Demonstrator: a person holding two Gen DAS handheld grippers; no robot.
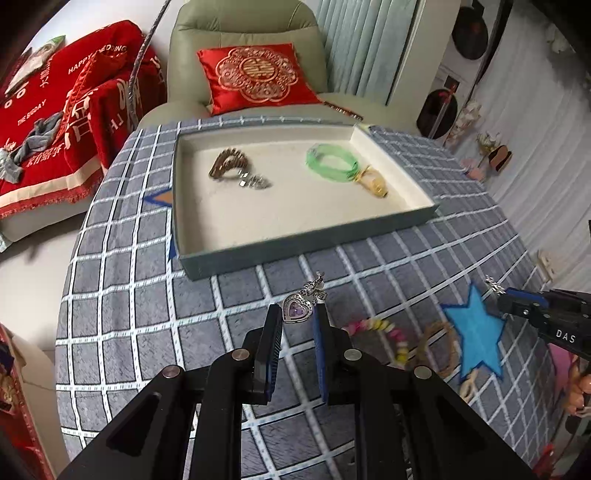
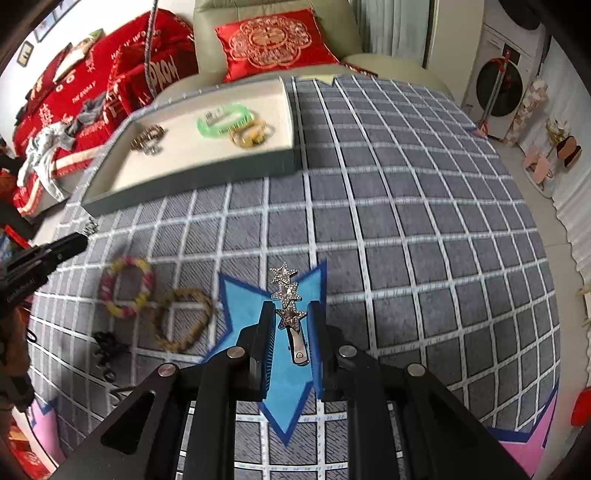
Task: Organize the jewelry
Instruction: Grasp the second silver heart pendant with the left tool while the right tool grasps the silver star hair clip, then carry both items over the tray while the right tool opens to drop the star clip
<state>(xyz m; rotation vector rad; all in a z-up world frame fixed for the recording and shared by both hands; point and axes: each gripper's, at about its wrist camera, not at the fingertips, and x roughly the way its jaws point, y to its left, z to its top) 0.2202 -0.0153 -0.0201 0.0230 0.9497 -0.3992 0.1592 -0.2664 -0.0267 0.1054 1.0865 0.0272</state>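
My left gripper point(image 1: 297, 313) is shut on a silver heart pendant with a purple stone point(image 1: 297, 308) and holds it above the checked cloth, in front of the tray point(image 1: 295, 242). My right gripper point(image 2: 291, 320) is shut on a silver star hair clip point(image 2: 290, 306) over a blue star patch point(image 2: 288, 384). The grey tray with a cream lining holds a gold bracelet point(image 1: 226, 165), a silver piece point(image 1: 255, 181), a green bangle point(image 1: 331, 161) and a yellow-gold piece point(image 1: 375, 182).
On the cloth lie a pink-yellow beaded bracelet point(image 2: 127, 288), a braided tan bracelet point(image 2: 184, 319) and small black hair pieces point(image 2: 107, 349). Behind the table stand a green armchair point(image 1: 243, 33) with a red cushion point(image 1: 256, 77) and a bed with red covers point(image 1: 55, 110).
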